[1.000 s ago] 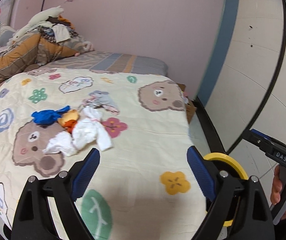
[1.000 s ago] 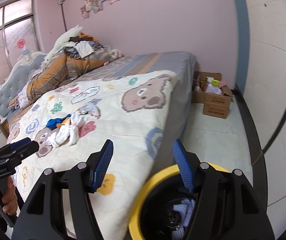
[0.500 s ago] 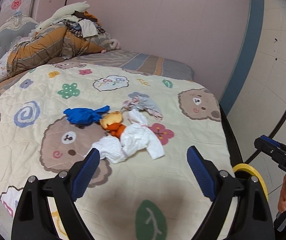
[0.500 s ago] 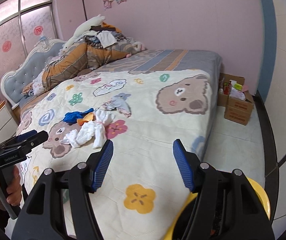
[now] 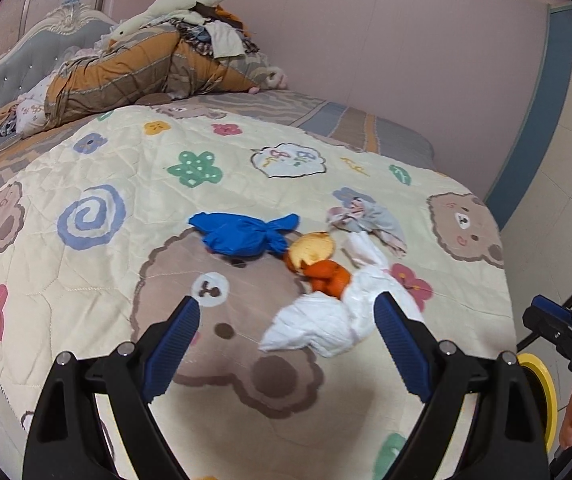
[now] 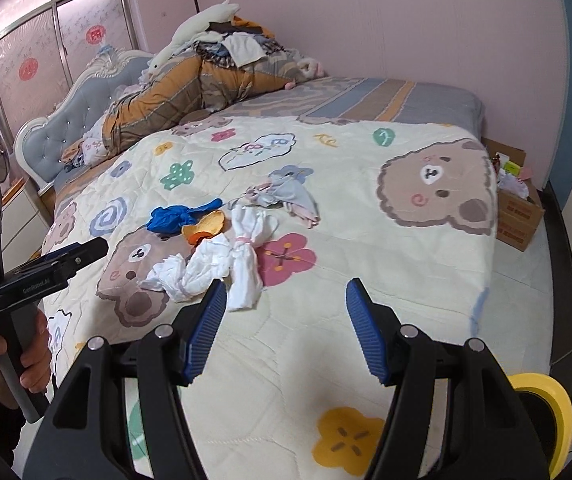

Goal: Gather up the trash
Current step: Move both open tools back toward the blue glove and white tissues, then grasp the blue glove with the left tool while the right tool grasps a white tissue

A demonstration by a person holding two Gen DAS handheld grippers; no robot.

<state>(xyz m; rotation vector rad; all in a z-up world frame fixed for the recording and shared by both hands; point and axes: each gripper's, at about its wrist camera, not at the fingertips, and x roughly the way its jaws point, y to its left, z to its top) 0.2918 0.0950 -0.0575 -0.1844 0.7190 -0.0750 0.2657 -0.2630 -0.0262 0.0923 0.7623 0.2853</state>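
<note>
Left gripper wide open, empty, low over bear-print quilt, crumpled white tissue just ahead between its fingers. Right gripper also wide open, empty. Orange peel, blue bag, grey cloth clustered beyond. Yellow-rimmed bin beside bed.

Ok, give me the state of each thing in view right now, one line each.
left gripper: open, holding nothing
right gripper: open, holding nothing
white tissues: crumpled, lying on the quilt
blue bag: knotted shut, on the quilt
orange peel: loose, beside the bag
yellow bin: on the floor, mostly hidden
</note>
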